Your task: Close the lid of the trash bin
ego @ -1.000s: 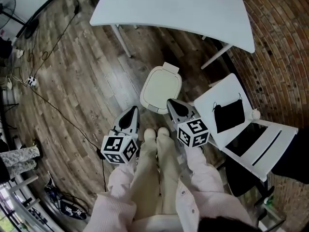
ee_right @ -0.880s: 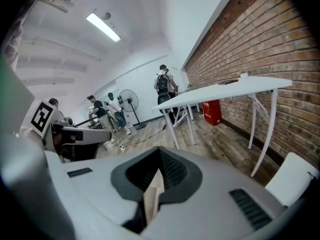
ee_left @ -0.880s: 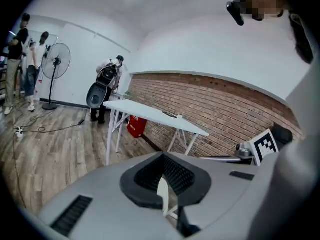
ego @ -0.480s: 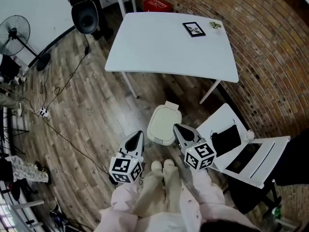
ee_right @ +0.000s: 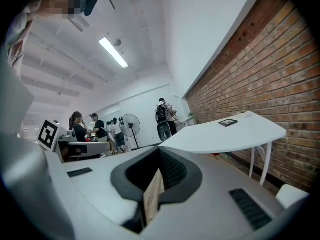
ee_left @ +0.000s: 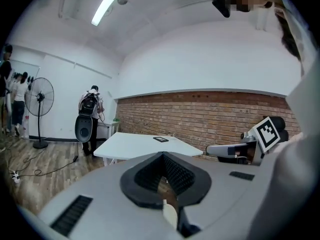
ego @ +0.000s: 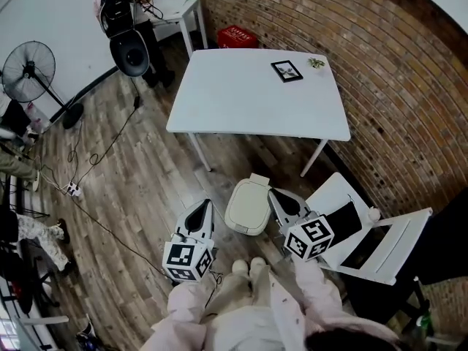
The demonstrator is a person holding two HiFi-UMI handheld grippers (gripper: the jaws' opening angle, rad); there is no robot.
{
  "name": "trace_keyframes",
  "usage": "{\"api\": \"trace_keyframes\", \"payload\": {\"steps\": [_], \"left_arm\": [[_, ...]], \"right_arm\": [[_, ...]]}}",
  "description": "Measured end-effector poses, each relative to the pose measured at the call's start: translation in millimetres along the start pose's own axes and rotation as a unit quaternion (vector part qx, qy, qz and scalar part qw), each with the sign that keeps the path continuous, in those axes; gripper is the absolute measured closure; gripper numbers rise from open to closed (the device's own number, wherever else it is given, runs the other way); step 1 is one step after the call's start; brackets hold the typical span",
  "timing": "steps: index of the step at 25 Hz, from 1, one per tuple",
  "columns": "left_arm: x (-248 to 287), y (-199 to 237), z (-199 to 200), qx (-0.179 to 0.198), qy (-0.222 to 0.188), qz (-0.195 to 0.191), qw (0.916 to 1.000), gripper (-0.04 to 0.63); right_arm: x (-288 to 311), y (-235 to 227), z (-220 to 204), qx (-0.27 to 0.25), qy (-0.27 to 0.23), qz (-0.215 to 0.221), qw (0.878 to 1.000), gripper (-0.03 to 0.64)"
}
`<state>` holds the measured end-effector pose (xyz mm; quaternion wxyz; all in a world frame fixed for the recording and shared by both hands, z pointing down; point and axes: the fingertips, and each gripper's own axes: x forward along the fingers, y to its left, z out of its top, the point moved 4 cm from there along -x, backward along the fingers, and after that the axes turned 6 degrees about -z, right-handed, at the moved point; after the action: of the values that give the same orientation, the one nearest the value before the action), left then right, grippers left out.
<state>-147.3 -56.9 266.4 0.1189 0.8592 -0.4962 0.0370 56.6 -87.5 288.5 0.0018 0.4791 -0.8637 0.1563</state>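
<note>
Trouble looks slight from here, since the lid point(ego: 248, 206) appears to lie flat on the trash bin point(ego: 258, 179), which stands on the wooden floor point(ego: 131, 189) just ahead of the person's shoes point(ego: 248, 266) and between the two tools. The left gripper point(ego: 205, 205) has its jaws together with nothing in them, and the right gripper point(ego: 275, 194) is likewise closed and empty; both hang beside the bin, not touching it. My main worry is a lid that only rests and has not caught — it could spring up again unnoticed, because neither gripper view shows the bin at all; both look level across the room toward the white table point(ego: 241, 101) and brick wall. A step back could also snag the cable point(ego: 110, 229) trailing over the floor, or knock the white chair point(ego: 380, 247) close on the right. Whether the lid has any latch or seam gap cannot be told from above — the bin's body is hidden under it.
</note>
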Motion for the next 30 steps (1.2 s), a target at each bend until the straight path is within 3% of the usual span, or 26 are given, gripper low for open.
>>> {"api": "trace_keyframes", "payload": {"steps": [19, 30], "left_arm": [[-15, 21, 67, 0.031, -0.068, 0.032, 0.9967, 0.603], [-14, 35, 70, 0.042, -0.063, 0.051, 0.9959, 0.603]], "right_arm": [[-16, -11, 84, -0.036, -0.091, -0.012, 0.995, 0.614], [-14, -19, 91, -0.042, -0.100, -0.023, 0.994, 0.614]]}}
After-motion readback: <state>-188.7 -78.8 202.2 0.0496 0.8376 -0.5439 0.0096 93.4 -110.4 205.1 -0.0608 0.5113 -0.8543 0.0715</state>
